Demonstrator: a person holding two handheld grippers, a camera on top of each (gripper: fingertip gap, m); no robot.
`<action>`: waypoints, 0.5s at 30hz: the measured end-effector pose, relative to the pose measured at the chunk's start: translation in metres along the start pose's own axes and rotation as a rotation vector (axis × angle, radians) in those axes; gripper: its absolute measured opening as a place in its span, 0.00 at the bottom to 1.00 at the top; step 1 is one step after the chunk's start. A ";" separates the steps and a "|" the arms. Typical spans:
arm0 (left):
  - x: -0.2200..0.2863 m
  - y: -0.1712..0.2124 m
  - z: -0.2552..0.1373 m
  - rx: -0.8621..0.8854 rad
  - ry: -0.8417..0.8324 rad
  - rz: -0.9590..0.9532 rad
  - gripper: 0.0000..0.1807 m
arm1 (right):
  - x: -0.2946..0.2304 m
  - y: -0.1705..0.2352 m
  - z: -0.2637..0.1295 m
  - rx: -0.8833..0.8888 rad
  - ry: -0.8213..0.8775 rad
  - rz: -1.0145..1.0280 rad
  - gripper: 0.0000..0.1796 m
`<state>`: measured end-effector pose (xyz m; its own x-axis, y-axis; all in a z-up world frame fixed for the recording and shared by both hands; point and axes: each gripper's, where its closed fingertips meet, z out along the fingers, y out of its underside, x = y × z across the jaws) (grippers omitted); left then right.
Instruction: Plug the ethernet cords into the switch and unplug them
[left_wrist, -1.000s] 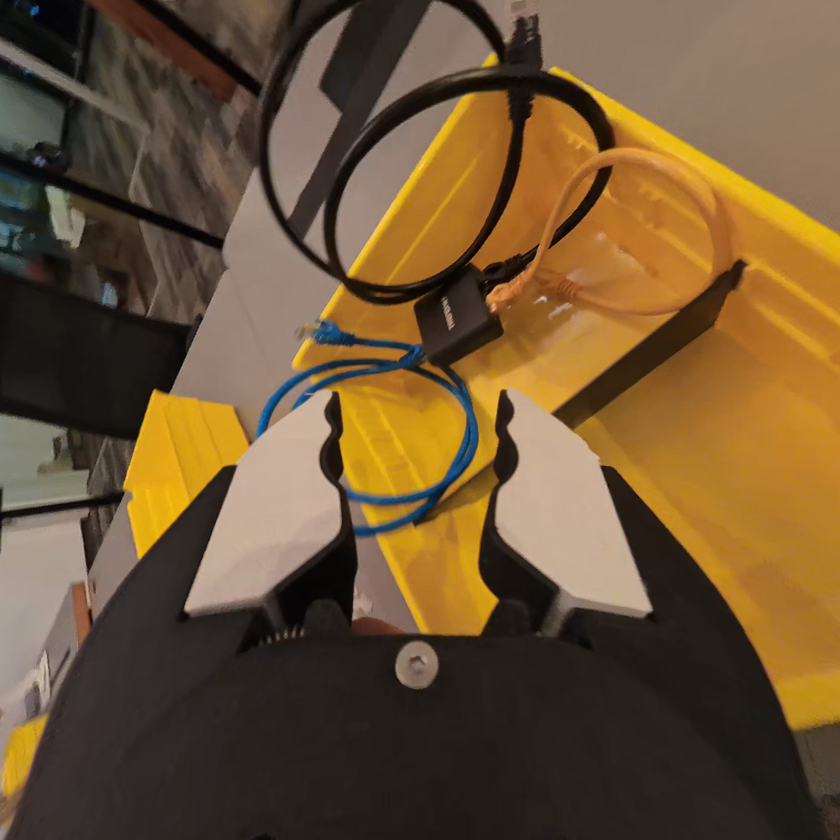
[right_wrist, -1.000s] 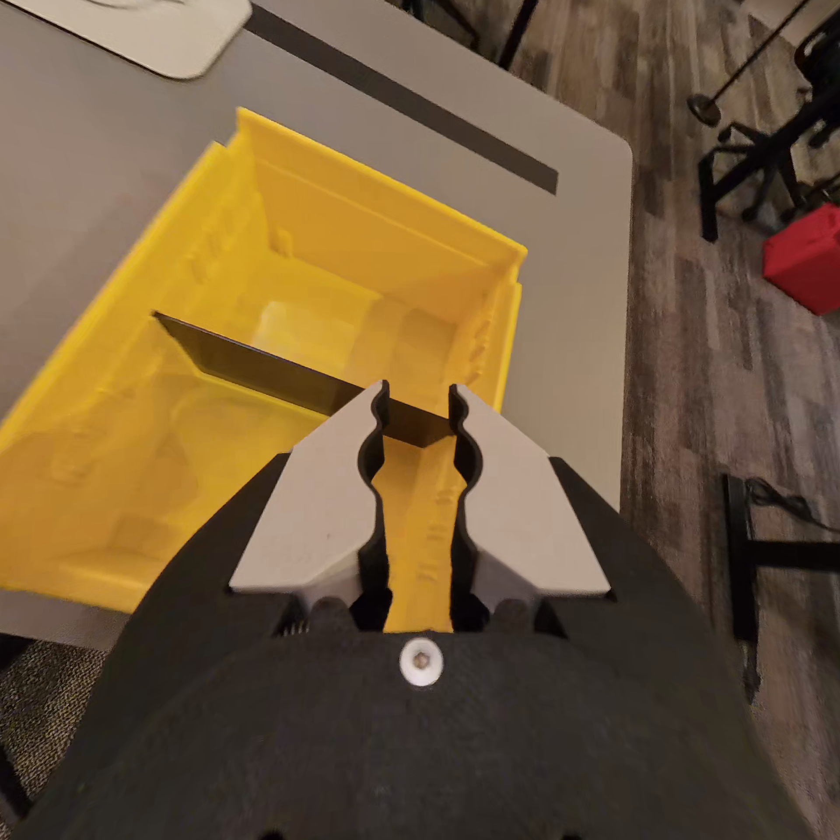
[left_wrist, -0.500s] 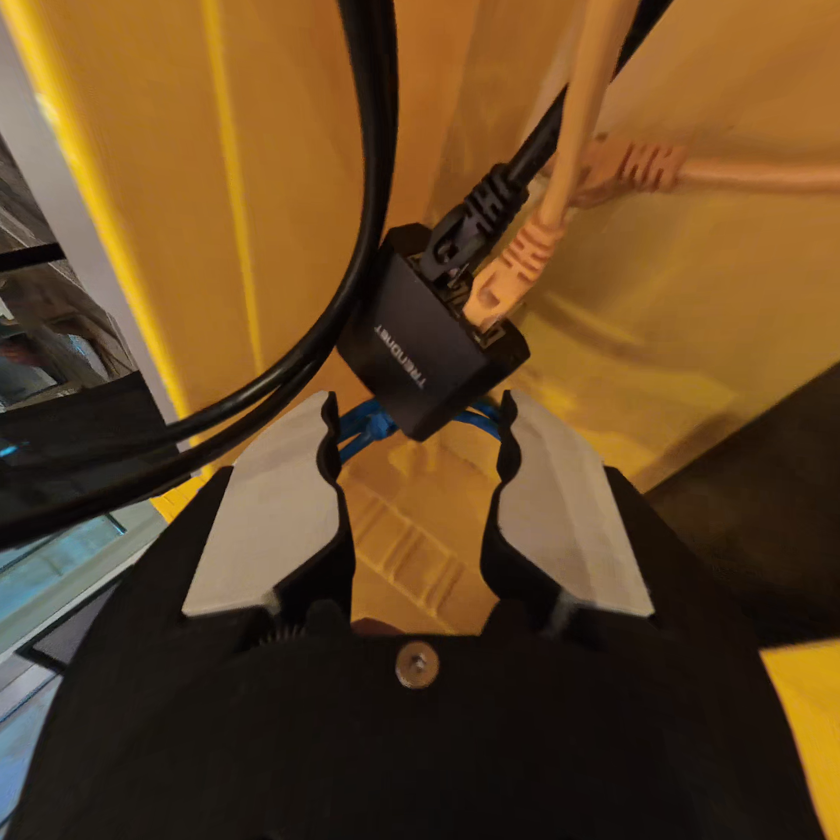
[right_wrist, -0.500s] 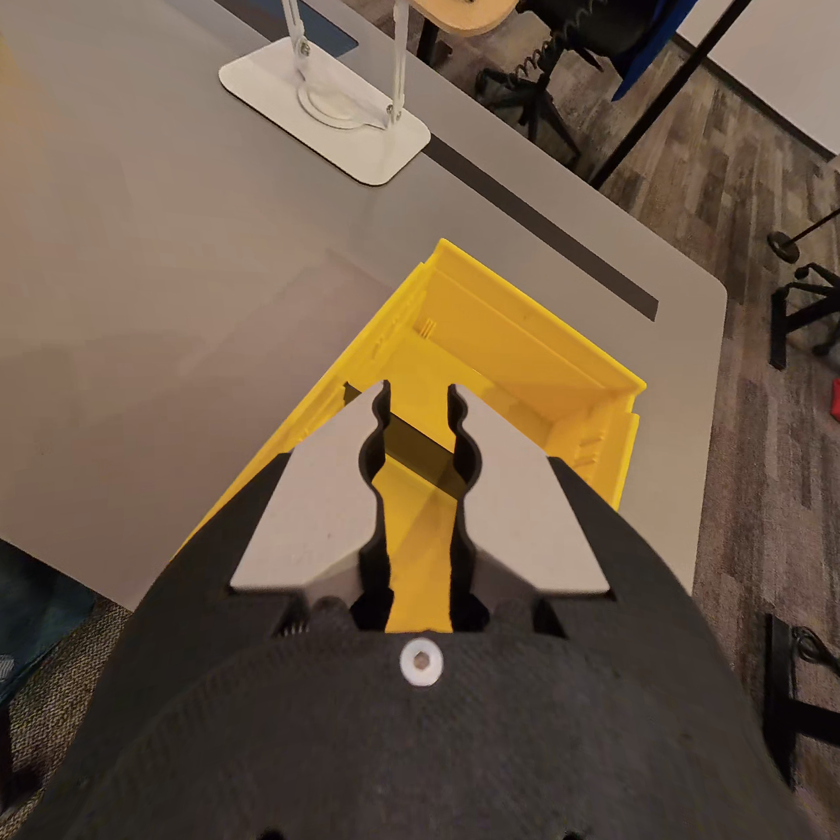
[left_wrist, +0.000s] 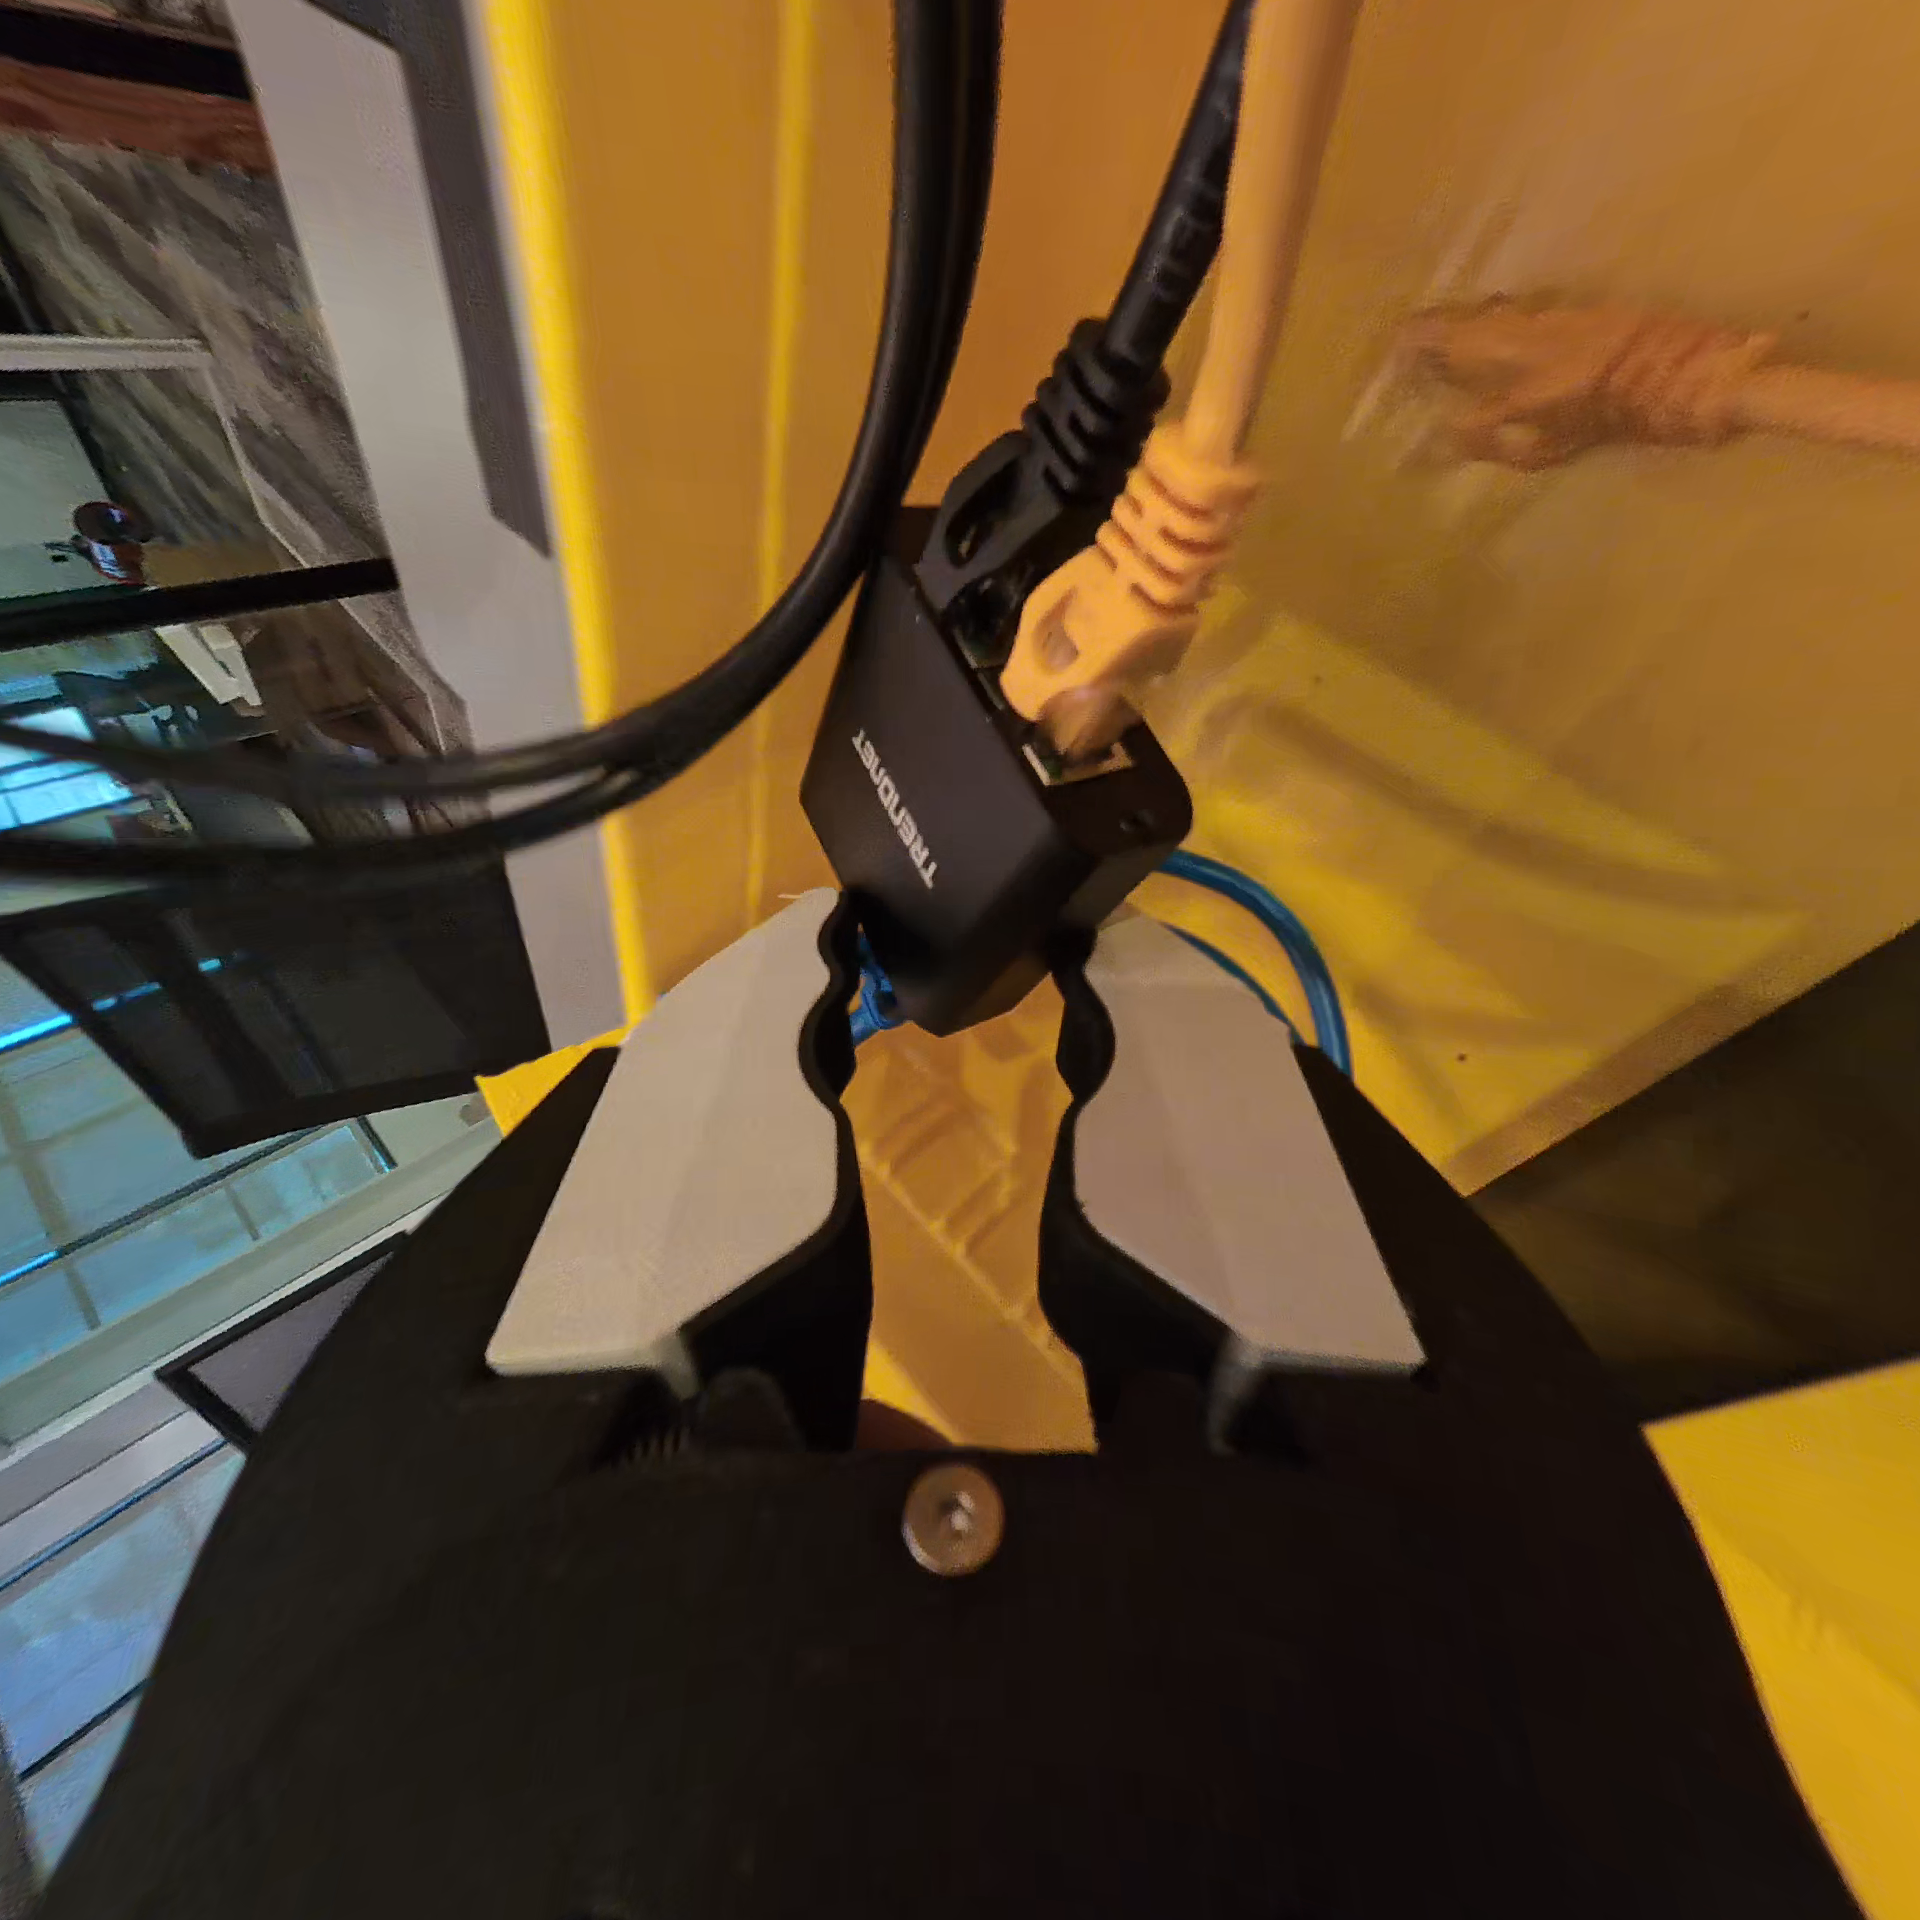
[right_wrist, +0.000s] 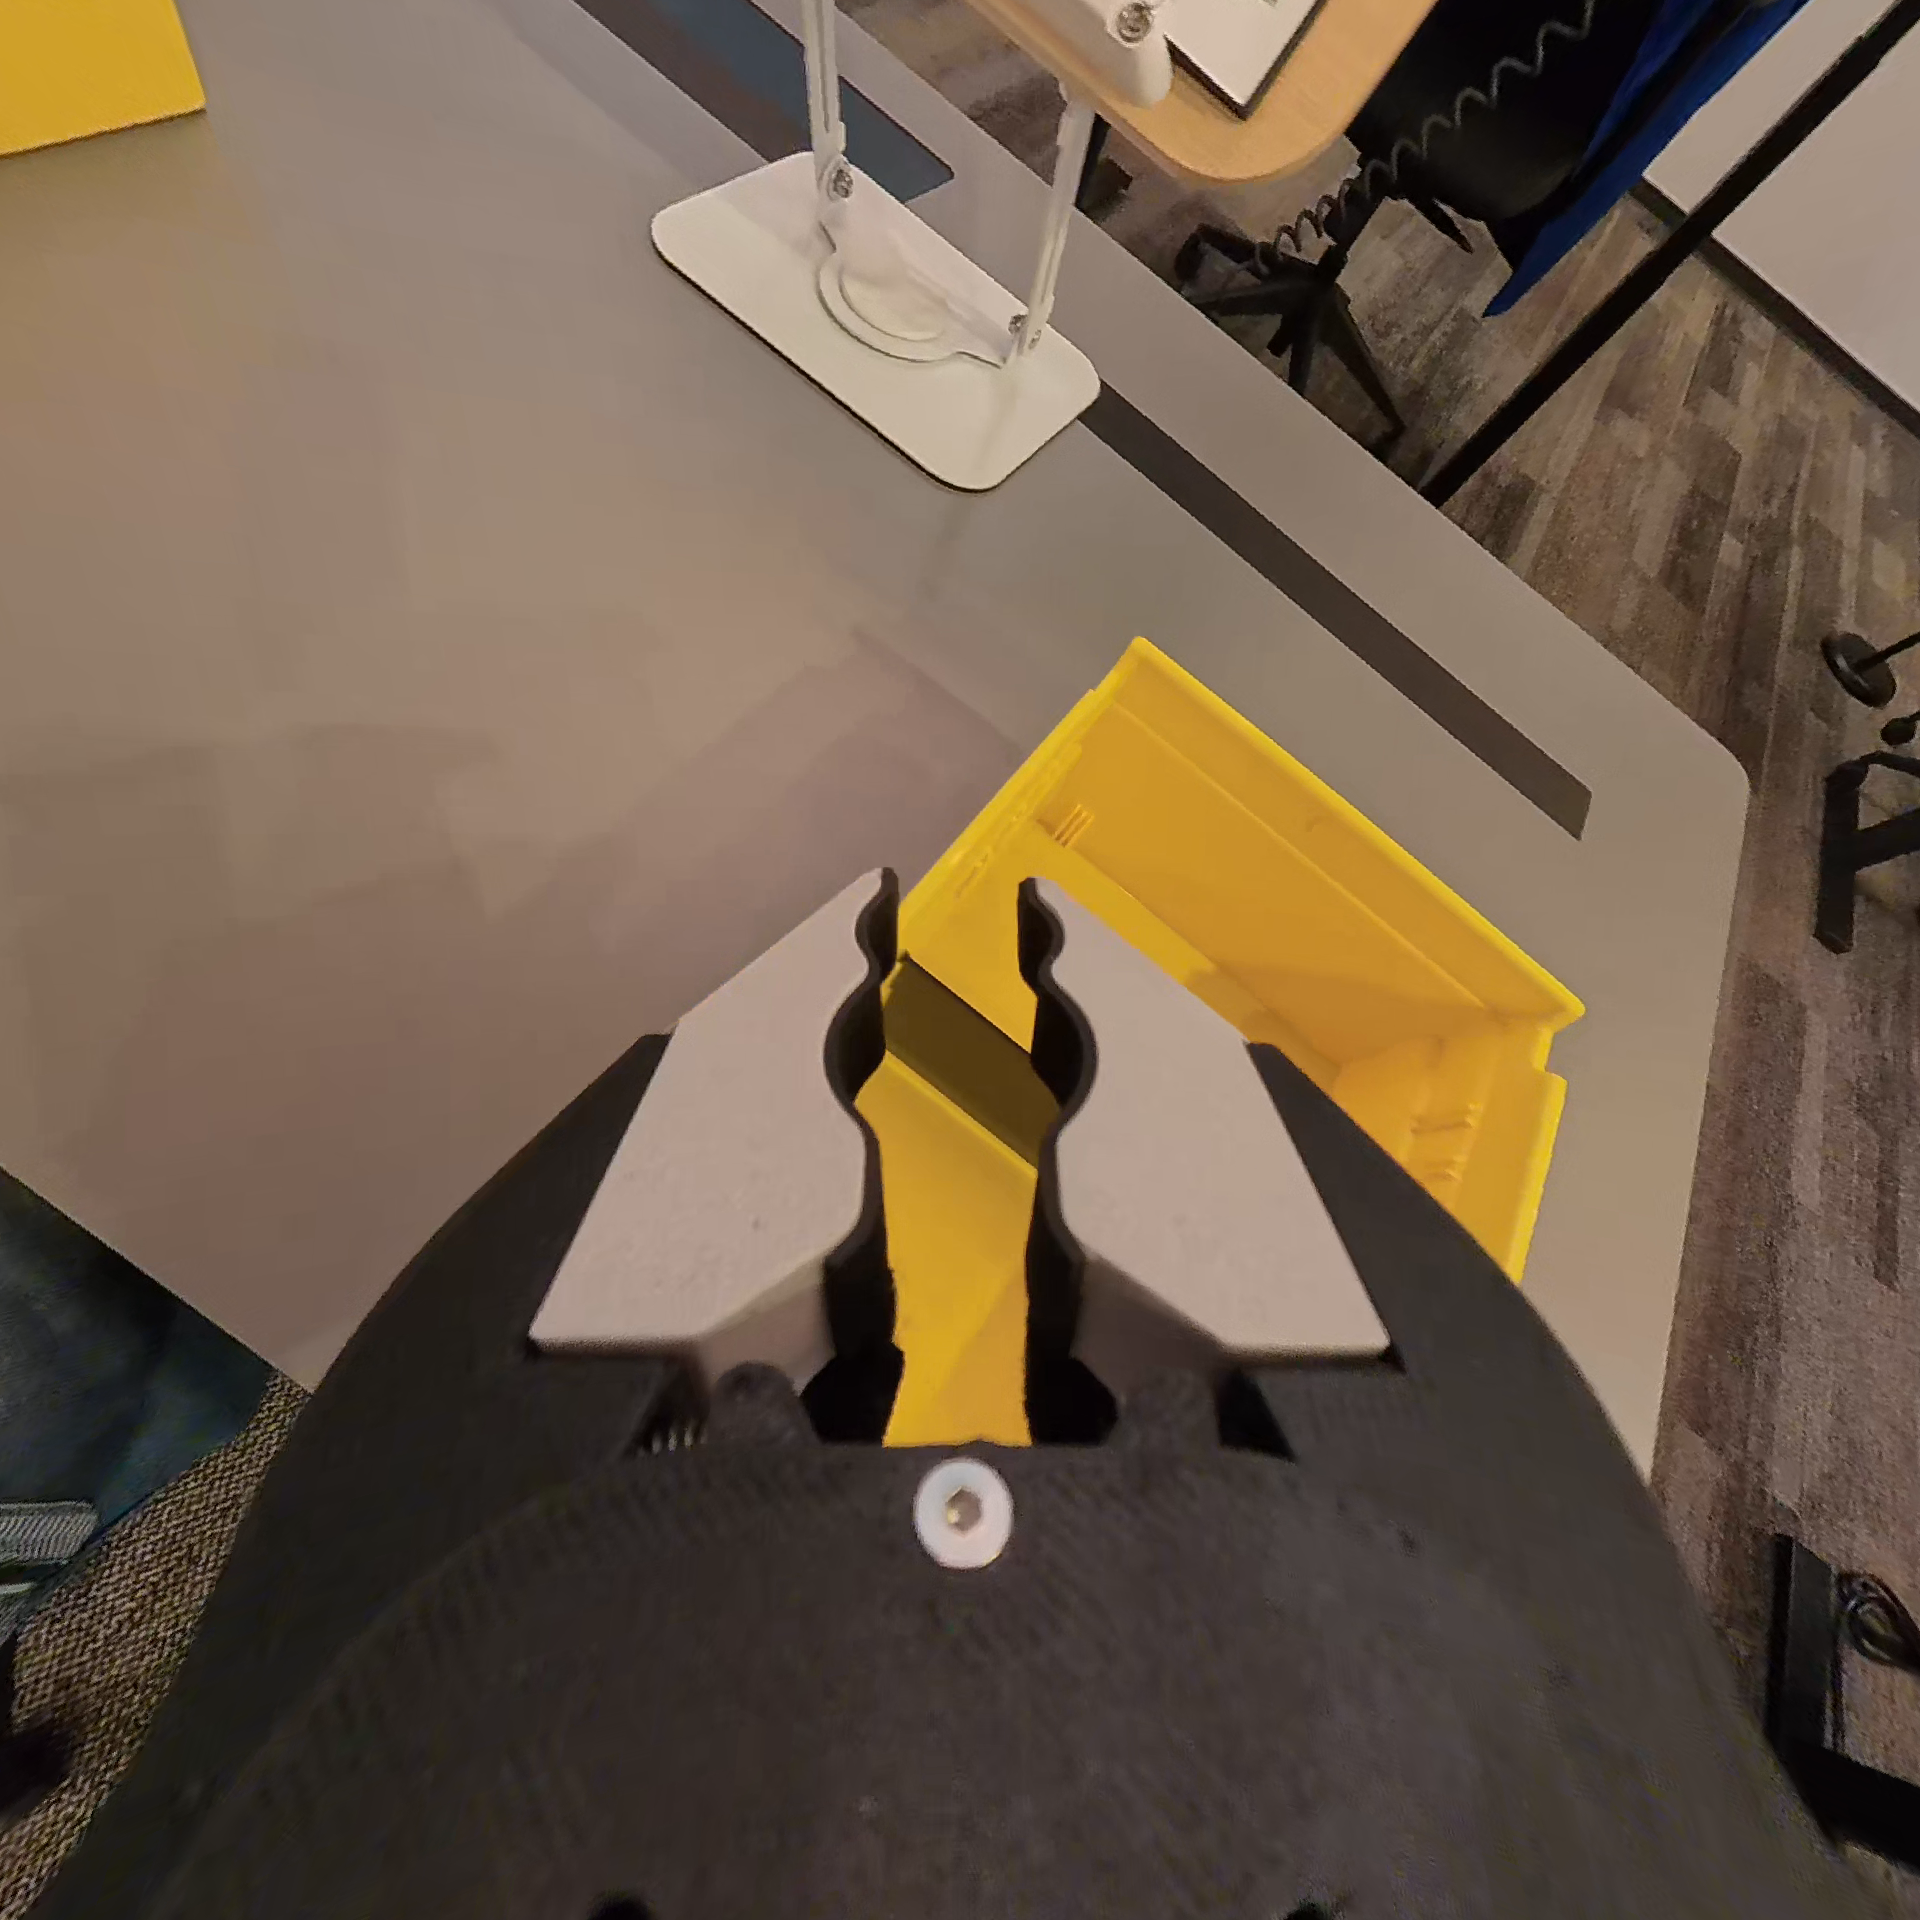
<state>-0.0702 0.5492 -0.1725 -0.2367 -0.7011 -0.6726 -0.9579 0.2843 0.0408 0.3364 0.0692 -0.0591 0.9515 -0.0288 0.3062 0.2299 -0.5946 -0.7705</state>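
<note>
A small black switch (left_wrist: 966, 831) lies in the yellow bin (left_wrist: 1507, 727). A black cord (left_wrist: 1081, 436) and an orange cord (left_wrist: 1132, 582) are plugged into its far face. A blue cord (left_wrist: 1288, 956) comes out from under its near end. My left gripper (left_wrist: 956, 925) is shut on the switch's near end, one finger on each side. The orange cord's other plug (left_wrist: 1558, 374) lies loose and blurred at the right. My right gripper (right_wrist: 958, 888) is empty, its jaws a narrow gap apart, above the bin's other end (right_wrist: 1299, 914).
A black divider (left_wrist: 1714, 1174) crosses the bin, also seen in the right wrist view (right_wrist: 961, 1049). The bin stands on a grey table (right_wrist: 416, 623) near its right edge. A white stand (right_wrist: 883, 343) is at the far side. A yellow piece (right_wrist: 83, 62) lies at the far left. The grippers' ends are close to 65 cm from one another.
My left gripper moved down into the bin to the switch and closed on its near end. My right gripper rose and tilted away, keeping the same narrow gap.
</note>
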 end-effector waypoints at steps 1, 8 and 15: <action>-0.005 0.000 -0.005 0.015 -0.019 -0.012 0.20 | -0.003 -0.002 0.001 0.003 -0.008 -0.003 0.12; -0.036 0.000 -0.045 0.093 -0.133 -0.069 0.17 | -0.020 -0.011 0.004 0.027 -0.048 -0.027 0.11; -0.074 -0.006 -0.095 0.138 -0.246 -0.124 0.16 | -0.028 -0.018 0.001 0.054 -0.061 -0.042 0.10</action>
<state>-0.0625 0.5375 -0.0524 -0.0566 -0.5617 -0.8254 -0.9421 0.3038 -0.1421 0.3059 0.0819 -0.0547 0.9512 0.0456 0.3053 0.2790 -0.5502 -0.7871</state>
